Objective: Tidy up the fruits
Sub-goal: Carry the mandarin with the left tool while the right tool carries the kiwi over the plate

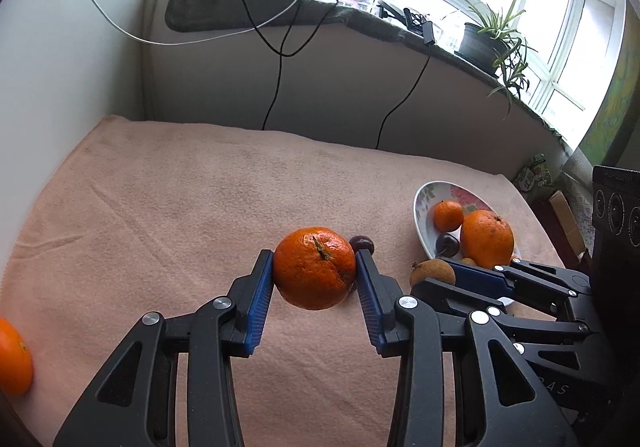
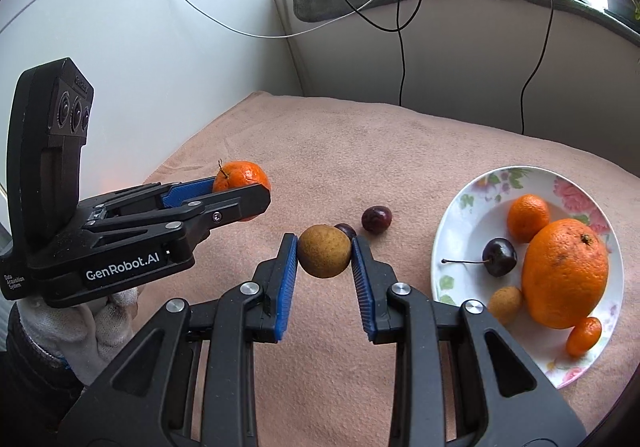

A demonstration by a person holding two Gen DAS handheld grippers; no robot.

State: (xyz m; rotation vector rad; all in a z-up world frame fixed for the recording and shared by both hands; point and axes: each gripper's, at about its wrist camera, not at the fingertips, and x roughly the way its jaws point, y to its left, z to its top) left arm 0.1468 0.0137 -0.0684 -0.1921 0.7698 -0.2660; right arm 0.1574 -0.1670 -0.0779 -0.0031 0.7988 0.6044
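while the left gripper clamped a tangerine and the right gripper clamped a brown longan, both above the pink towel, the carrying step looked underway, next calling for release into the flowered plate at right.

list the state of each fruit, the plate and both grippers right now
left gripper: shut on tangerine, lifted
tangerine: held off the towel
right gripper: shut on brown fruit
brown fruit: held between the fingers
plate: on towel, holding five fruits
dark cherries: two loose on the towel
orange at edge: on towel, outside plate
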